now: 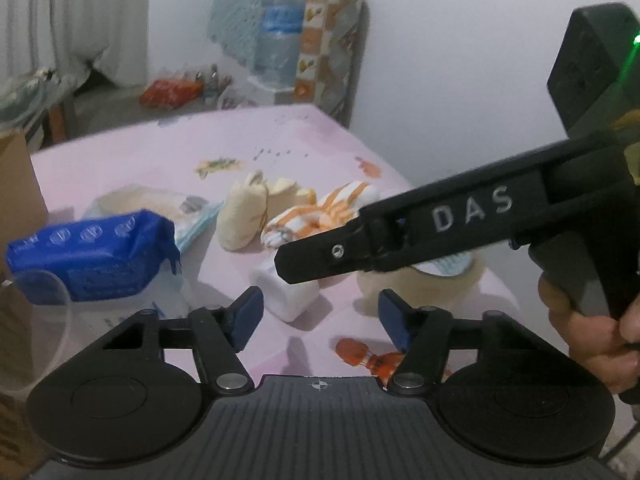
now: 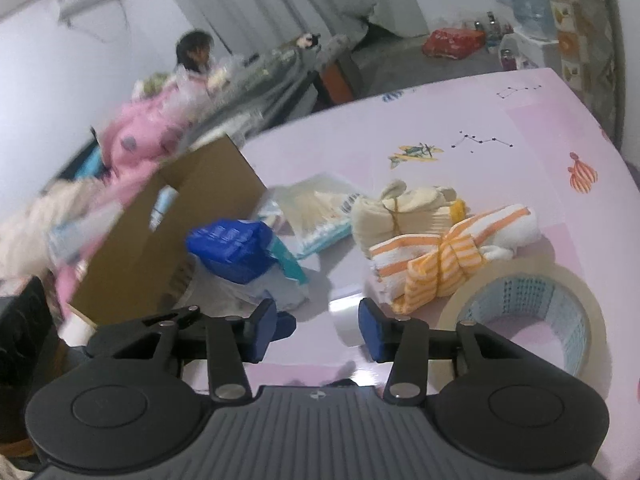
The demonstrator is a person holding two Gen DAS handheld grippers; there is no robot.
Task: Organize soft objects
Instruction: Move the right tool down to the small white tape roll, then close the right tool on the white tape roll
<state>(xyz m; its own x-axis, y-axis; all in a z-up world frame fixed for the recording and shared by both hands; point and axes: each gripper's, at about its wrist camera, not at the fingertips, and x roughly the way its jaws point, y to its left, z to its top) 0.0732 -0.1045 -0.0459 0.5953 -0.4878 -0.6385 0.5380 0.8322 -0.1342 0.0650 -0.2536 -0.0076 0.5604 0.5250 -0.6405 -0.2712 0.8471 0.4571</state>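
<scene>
- Hovering over the pink table (image 1: 168,152), both hand-held grippers point down at a scatter of soft things; neither has hold of anything.
- Left hand-held gripper (image 1: 320,316): jaws part open, nothing btwn the blue pads. A small white block (image 1: 286,292) sits just ahead of the gap, not touched.
- Right hand-held gripper (image 2: 318,330): jaws part open too, empty. Its view shows a white roll-like item (image 2: 346,326) just beyond the gap, partly hidden by the right pad; contact can't be told.
- Soft stuff: orange-striped towel bundle (image 2: 444,264) mid-table, cream cloth bundle (image 2: 396,208) tied w/ a band just behind and touching it, blue packet (image 2: 232,248) to the left by the cardboard box (image 2: 168,240), clear-wrapped pack (image 2: 316,208) behind that.
- Tape roll (image 2: 532,308) lies flat just right of the towel, close to the right jaw.
- Judgement: step is prob. the approach to a first pick; the box looks like the likely drop spot.
- To do it well: pick one target per hand-held gripper, since the right one crosses in front of the left cam and the two are crowded.
- Straddle the towel across its tied middle, press down into the cloth before closing, so the pads catch bulk, not a loose fold.
- Keep clear of the tape roll on the way in.
</scene>
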